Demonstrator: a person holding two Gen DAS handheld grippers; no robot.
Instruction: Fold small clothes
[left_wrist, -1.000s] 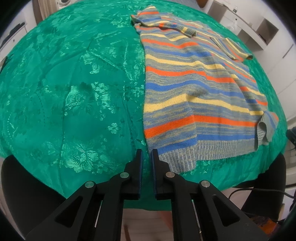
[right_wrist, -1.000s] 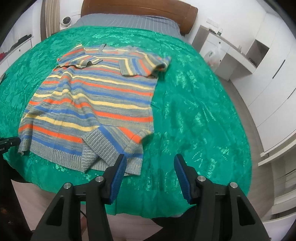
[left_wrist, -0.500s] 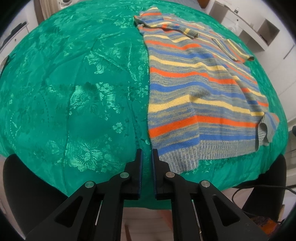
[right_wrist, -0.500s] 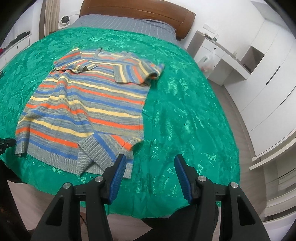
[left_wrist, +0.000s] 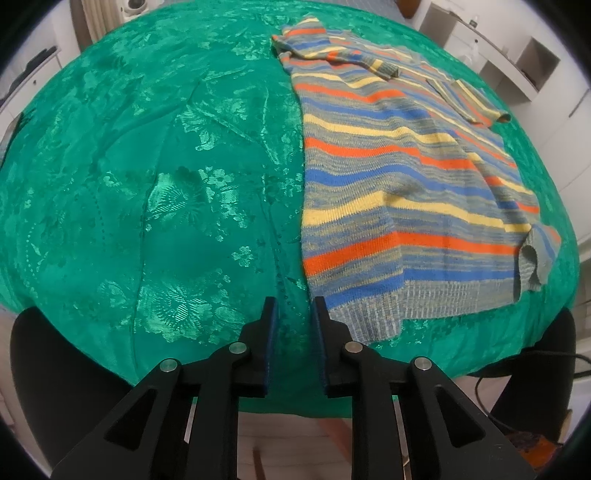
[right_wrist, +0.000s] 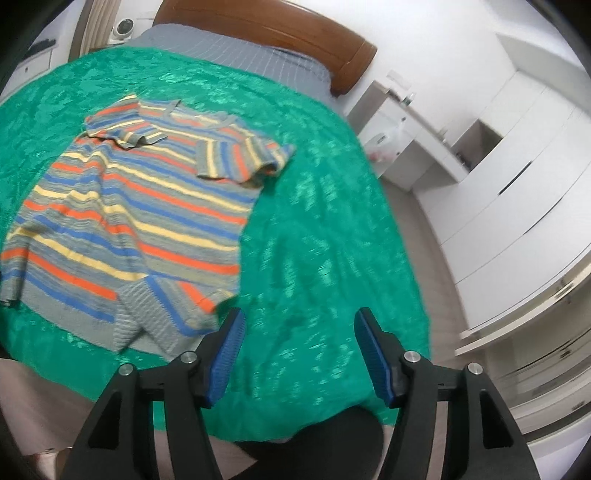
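Note:
A striped knit sweater (left_wrist: 399, 192) in grey, blue, orange and yellow lies flat on the green bedspread (left_wrist: 166, 177), both sleeves folded in over its chest. Its bottom right corner is turned up. My left gripper (left_wrist: 294, 314) is open by a small gap and empty, just left of the sweater's near left hem corner. In the right wrist view the sweater (right_wrist: 140, 221) lies to the left. My right gripper (right_wrist: 299, 321) is wide open and empty, over the bedspread (right_wrist: 325, 229) just right of the turned-up hem corner.
A wooden headboard (right_wrist: 280, 40) and grey striped sheet (right_wrist: 229, 48) are at the far end of the bed. A white desk (right_wrist: 410, 147) and white wardrobes (right_wrist: 517, 166) stand to the right. My dark-clothed legs (left_wrist: 62, 369) are at the bed's near edge.
My left gripper has opened from nearly shut to a small gap. My right gripper has moved away to the right, staying wide open. The sweater has not moved.

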